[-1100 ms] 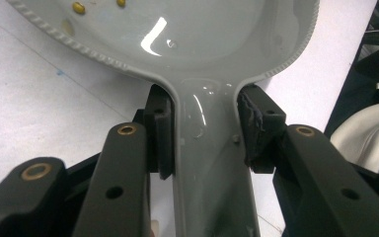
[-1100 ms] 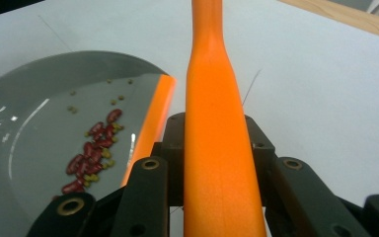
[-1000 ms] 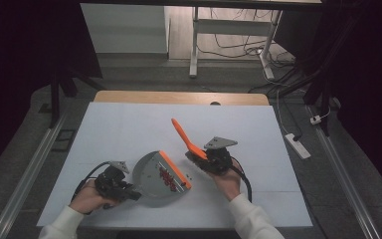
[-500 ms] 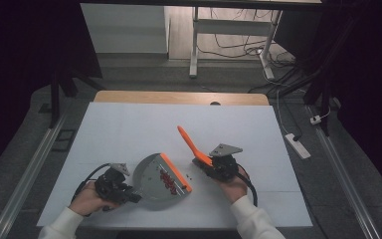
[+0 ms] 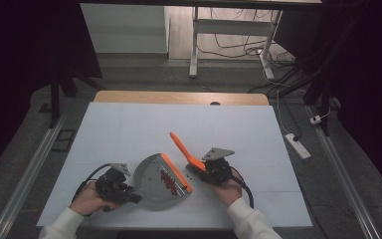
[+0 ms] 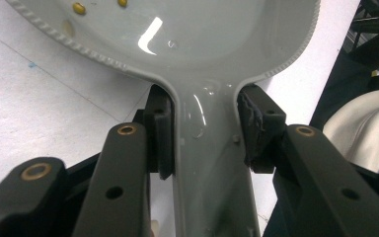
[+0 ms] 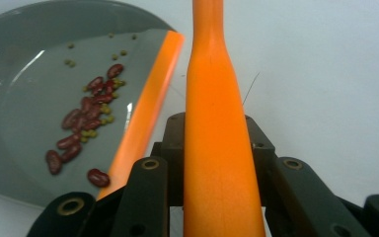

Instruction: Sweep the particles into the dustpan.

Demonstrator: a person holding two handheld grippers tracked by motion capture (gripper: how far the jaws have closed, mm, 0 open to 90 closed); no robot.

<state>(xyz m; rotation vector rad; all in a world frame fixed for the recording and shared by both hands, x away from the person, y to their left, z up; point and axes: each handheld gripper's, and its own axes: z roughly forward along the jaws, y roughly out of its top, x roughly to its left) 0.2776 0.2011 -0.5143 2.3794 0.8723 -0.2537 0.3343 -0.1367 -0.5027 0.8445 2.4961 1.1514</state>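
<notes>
The grey dustpan (image 5: 159, 181) lies on the white table (image 5: 129, 129) near its front edge, between the hands. Red beans (image 7: 81, 128) and small yellow-green peas (image 7: 96, 126) lie in it near its orange lip (image 7: 145, 106). The left gripper (image 6: 205, 131) pinches the dustpan's handle. The right gripper (image 7: 217, 148) pinches the orange brush handle (image 5: 181, 148), just right of the dustpan.

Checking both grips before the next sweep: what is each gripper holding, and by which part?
The left gripper clamps the grey plastic dustpan by its narrow handle neck. The right gripper clamps the orange plastic brush handle partway along its shaft.
</notes>
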